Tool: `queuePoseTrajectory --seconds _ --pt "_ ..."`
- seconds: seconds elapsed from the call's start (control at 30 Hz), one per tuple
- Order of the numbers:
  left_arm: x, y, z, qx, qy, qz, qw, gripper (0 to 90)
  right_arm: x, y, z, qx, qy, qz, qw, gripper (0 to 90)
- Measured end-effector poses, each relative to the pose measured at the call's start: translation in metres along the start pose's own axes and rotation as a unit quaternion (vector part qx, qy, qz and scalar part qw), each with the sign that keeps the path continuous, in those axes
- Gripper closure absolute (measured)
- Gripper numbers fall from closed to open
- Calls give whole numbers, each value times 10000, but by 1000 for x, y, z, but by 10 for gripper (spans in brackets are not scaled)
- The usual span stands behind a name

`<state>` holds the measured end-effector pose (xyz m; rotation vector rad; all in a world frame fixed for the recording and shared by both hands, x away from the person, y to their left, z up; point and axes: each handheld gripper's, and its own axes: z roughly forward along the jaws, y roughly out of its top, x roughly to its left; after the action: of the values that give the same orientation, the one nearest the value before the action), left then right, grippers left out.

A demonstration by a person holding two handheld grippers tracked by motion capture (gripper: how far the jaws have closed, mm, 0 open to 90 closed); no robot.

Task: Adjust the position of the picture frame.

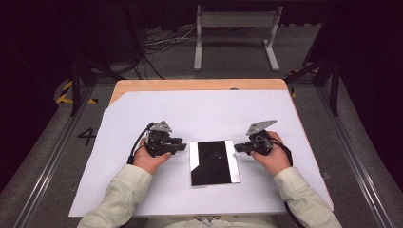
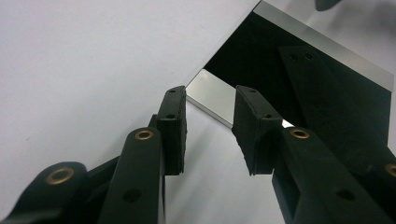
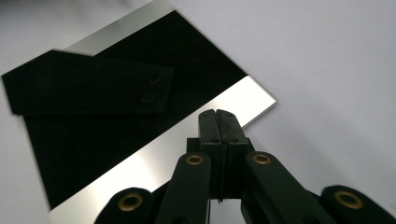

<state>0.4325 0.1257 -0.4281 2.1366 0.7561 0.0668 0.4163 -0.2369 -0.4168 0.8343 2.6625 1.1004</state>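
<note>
The mirrored plate lies flat on the white sheet, between both grippers and not yet grasped. The left gripper waits with jaws parted at its left edge; the right gripper, clenched on nothing, sits at its right edge.

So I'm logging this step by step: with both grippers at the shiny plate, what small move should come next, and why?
Probably ease the left gripper forward so its open jaws straddle the plate's near silver edge, then close. Its jaws stand apart just short of that corner, nothing between them. The right gripper is shut, its tips at the opposite silver edge, which may steady the plate.
</note>
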Motion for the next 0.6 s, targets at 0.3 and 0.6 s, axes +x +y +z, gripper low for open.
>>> queuePoseTrajectory --seconds 0.3,0.6 --pt "1 0 0 -2 8 -5 10000 652 24 -5 -8 251 343 -347 9985 900" --pt "1 0 0 -10 3 -25 10000 652 42 -18 -14 563 853 -691 9924 900"
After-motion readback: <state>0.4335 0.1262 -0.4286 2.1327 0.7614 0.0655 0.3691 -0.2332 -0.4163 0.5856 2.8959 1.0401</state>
